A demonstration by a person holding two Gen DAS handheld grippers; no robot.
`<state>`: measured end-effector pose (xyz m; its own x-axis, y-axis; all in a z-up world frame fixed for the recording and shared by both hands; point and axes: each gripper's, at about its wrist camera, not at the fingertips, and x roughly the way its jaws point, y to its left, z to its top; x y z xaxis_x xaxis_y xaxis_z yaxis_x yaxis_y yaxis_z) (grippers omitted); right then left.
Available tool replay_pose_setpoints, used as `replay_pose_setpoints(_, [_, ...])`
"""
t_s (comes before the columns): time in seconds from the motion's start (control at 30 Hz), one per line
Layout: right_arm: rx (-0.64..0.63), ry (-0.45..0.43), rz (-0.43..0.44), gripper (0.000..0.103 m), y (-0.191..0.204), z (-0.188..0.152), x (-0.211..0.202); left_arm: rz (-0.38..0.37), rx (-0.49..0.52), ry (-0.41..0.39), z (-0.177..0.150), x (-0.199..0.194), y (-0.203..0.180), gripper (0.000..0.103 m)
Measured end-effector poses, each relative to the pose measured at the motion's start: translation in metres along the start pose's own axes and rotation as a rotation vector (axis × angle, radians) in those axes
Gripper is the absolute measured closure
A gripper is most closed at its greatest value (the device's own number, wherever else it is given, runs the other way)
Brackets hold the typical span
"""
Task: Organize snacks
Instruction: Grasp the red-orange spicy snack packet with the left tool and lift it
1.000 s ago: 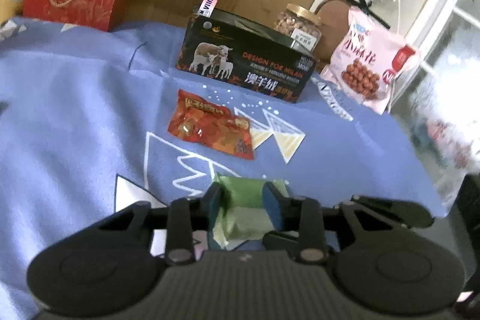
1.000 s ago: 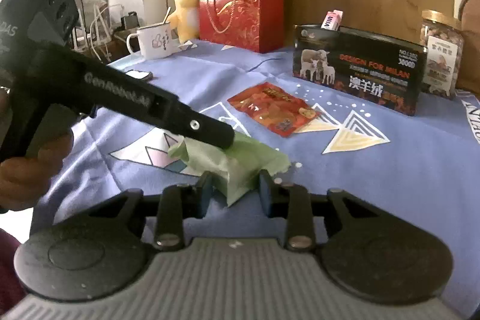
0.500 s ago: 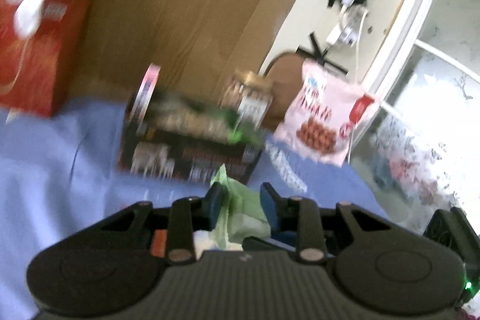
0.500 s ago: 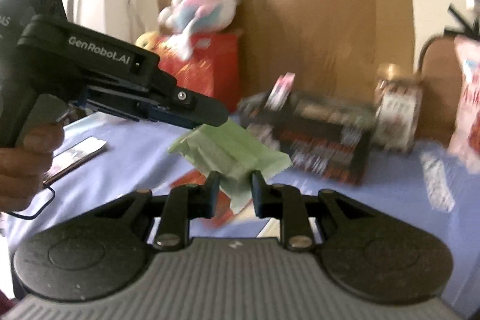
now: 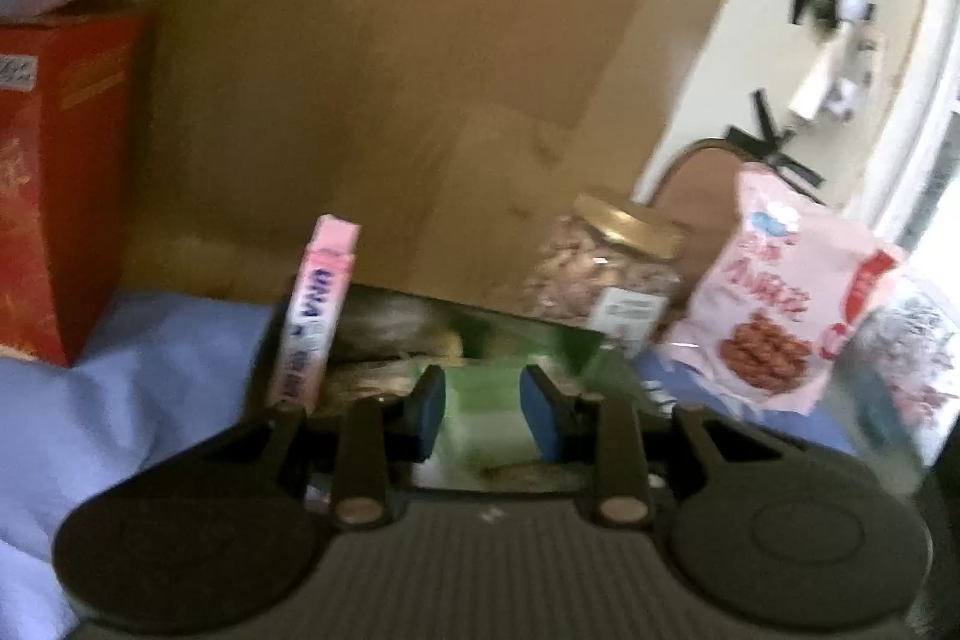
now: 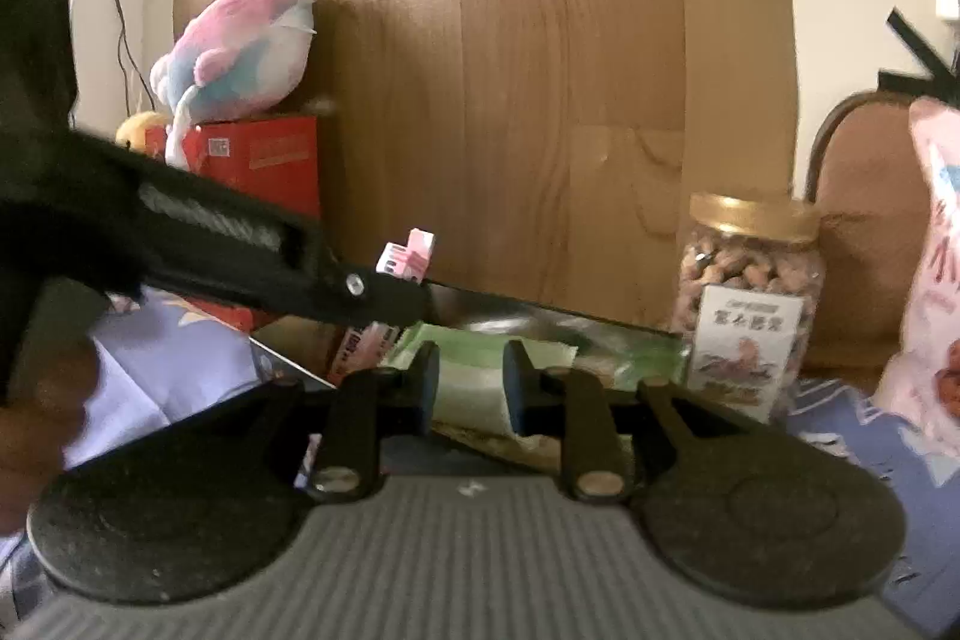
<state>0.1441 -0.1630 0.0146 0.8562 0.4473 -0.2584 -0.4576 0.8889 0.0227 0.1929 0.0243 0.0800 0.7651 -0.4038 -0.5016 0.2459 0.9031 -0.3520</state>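
A green snack packet (image 5: pixel 483 409) is held between both grippers over the open dark box (image 5: pixel 384 334). My left gripper (image 5: pixel 483 406) is shut on one end of it. My right gripper (image 6: pixel 471 388) is shut on the other end of the packet (image 6: pixel 468 388). The left gripper's black body (image 6: pixel 252 256) crosses the right wrist view from the left, its tip at the packet. The box (image 6: pixel 576 334) holds other packets and a pink carton (image 5: pixel 312 328) stands upright at its left end.
A jar of nuts (image 6: pixel 747 304) stands behind the box's right end, a pink snack bag (image 5: pixel 786 310) right of it. A red gift bag (image 5: pixel 54 172) with a plush toy (image 6: pixel 240 52) on top is at the left. A wooden panel backs the blue cloth (image 5: pixel 120 400).
Both grippers lifted the green packet off the blue cloth and carried it forward to the dark box. The red packet on the cloth has dropped out of view.
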Motion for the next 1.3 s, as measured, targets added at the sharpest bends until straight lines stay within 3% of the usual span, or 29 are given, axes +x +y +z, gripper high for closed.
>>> replay_pose_setpoints(0.13, [0.061, -0.017, 0.043, 0.076, -0.004, -0.006, -0.012, -0.007, -0.022, -0.026, -0.005, -0.019, 0.012, 0.073])
replay_pose_setpoints(0.27, [0.164, 0.041, 0.203, 0.074, -0.007, -0.017, -0.035, -0.015, -0.012, -0.035, -0.025, -0.060, 0.026, 0.063])
replay_pose_setpoints(0.4, [0.369, 0.237, 0.367, 0.070, -0.009, -0.045, -0.034, -0.005, -0.075, 0.093, -0.060, -0.078, 0.049, 0.063])
replay_pose_setpoints(0.57, [0.562, 0.370, 0.379, 0.070, -0.009, -0.076, -0.029, -0.031, -0.211, 0.244, -0.104, -0.076, 0.078, 0.061])
replay_pose_setpoints(0.63, [0.585, 0.356, 0.389, 0.072, -0.007, -0.080, -0.032, -0.042, -0.213, 0.218, -0.111, -0.079, 0.075, 0.064])
replay_pose_setpoints(0.73, [0.612, 0.342, 0.378, 0.074, -0.006, -0.083, -0.041, -0.105, -0.248, 0.262, -0.117, -0.076, 0.066, 0.073])
replay_pose_setpoints(0.83, [0.619, 0.320, 0.356, 0.074, -0.006, -0.087, -0.054, -0.102, -0.226, 0.256, -0.126, -0.076, 0.050, 0.079])
replay_pose_setpoints(0.97, [0.625, 0.291, 0.335, 0.073, -0.009, -0.092, -0.072, -0.145, -0.259, 0.265, -0.139, -0.079, 0.040, 0.082])
replay_pose_setpoints(1.13, [0.672, 0.245, 0.339, 0.070, -0.019, -0.102, -0.103, -0.312, -0.340, 0.276, -0.148, -0.090, 0.035, 0.086])
replay_pose_setpoints(1.3, [0.787, 0.211, 0.403, 0.066, -0.033, -0.114, -0.126, -0.409, -0.347, 0.245, -0.148, -0.102, 0.024, 0.086])
